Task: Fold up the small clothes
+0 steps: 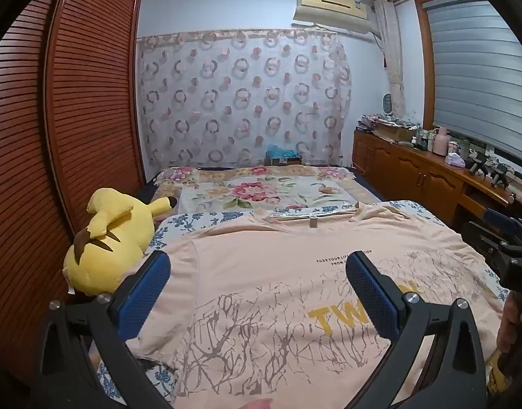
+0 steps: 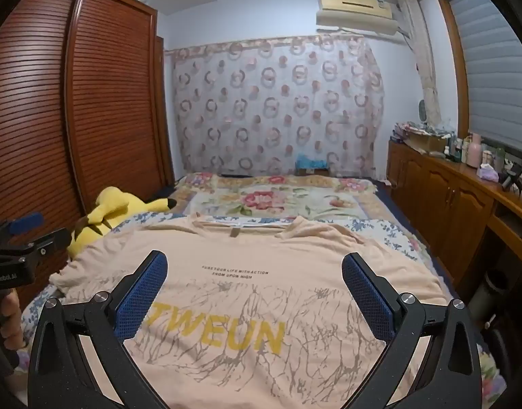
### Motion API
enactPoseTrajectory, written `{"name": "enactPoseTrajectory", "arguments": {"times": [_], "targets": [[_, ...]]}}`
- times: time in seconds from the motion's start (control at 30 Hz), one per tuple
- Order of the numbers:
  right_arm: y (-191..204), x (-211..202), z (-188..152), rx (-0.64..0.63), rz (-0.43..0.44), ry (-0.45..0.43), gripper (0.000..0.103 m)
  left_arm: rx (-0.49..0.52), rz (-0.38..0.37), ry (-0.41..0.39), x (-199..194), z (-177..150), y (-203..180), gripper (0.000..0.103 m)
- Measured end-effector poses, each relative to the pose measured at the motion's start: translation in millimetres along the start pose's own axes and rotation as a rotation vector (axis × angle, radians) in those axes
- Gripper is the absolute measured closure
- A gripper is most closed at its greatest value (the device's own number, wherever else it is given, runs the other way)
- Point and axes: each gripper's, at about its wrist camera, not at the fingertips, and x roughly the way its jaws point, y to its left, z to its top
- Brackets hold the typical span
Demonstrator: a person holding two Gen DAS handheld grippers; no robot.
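A peach T-shirt (image 1: 261,272) with yellow "TWEUN" letters and a grey branch print lies spread flat, front up, on the bed, collar at the far side. It also shows in the right wrist view (image 2: 247,293). My left gripper (image 1: 257,266) is open and empty, held above the shirt's left half. My right gripper (image 2: 254,266) is open and empty, held above the shirt's middle. The right gripper shows at the right edge of the left wrist view (image 1: 509,238). The left gripper shows at the left edge of the right wrist view (image 2: 19,238).
A yellow plush toy (image 1: 111,238) lies at the bed's left edge, touching the shirt's left sleeve area. A slatted wooden wardrobe (image 1: 73,119) stands close on the left. A wooden cabinet (image 2: 448,197) with bottles runs along the right. A floral blanket (image 1: 261,191) lies beyond the collar.
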Motion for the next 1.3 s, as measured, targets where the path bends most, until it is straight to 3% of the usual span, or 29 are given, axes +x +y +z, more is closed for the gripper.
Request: {"name": "enactPoseTrajectory", "arguments": {"times": [1.3], "targets": [[-5.4, -3.1, 0.9, 0.014, -0.012, -0.013, 0.000, 0.005, 0.010, -0.021, -9.0, 5.0, 0.1, 0.000]]}}
